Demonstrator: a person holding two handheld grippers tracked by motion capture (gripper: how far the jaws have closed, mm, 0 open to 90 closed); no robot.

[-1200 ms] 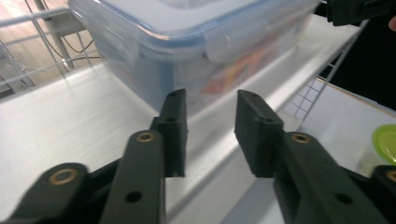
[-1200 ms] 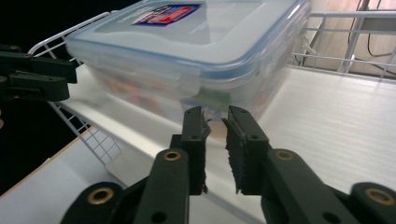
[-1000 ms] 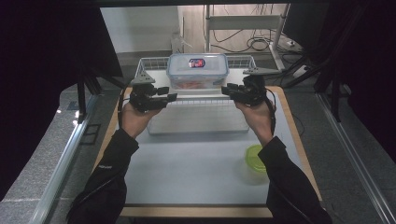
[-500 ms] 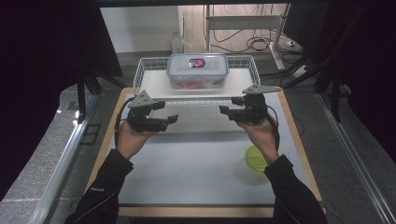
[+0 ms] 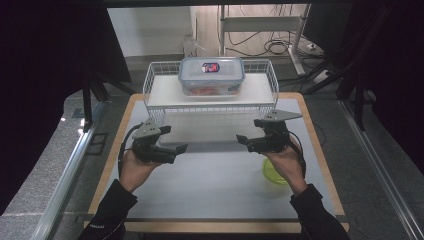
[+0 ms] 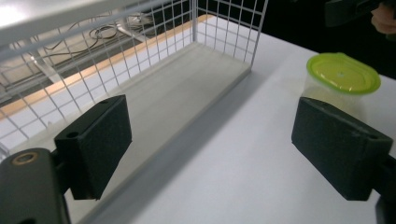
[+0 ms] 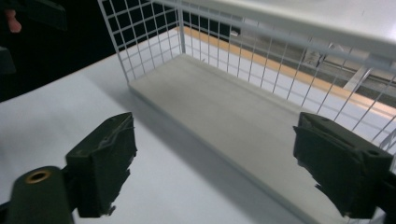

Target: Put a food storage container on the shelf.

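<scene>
Hovering above the white surface (image 5: 215,185), the left gripper (image 5: 172,139) and the right gripper (image 5: 248,131) both stand wide open with nothing between the pads. Their jaws have just been opening. Each points at the other across the middle of the surface, just in front of the wire rack (image 5: 150,82) that stands along the far edge.

The nearest thing is the green-lidded tub (image 5: 273,174). It sits upright near the right edge of the surface, just beside the right hand and partly behind it. It looks like a small, thin-walled plastic pot: light, a little springy, probably smooth enough to slip. A hard squeeze could buckle the clear wall or pop the lid. I judge the best hold to be across the wall just under the lid's rim, with the pads level and only gentle pressure.

The high view alone takes in both hands, the rack's top shelf and the clear lidded box (image 5: 211,75) resting on it, toward the far edge. The left gripper view, looking between its own pads (image 6: 93,140), gives the tub (image 6: 343,74) plainly, with its round lid flat and its clear wall below, standing apart from the rack's bare lower shelf (image 6: 187,88). The right gripper view looks along that same shelf (image 7: 224,107) from the other end and confirms that it is bare.
</scene>
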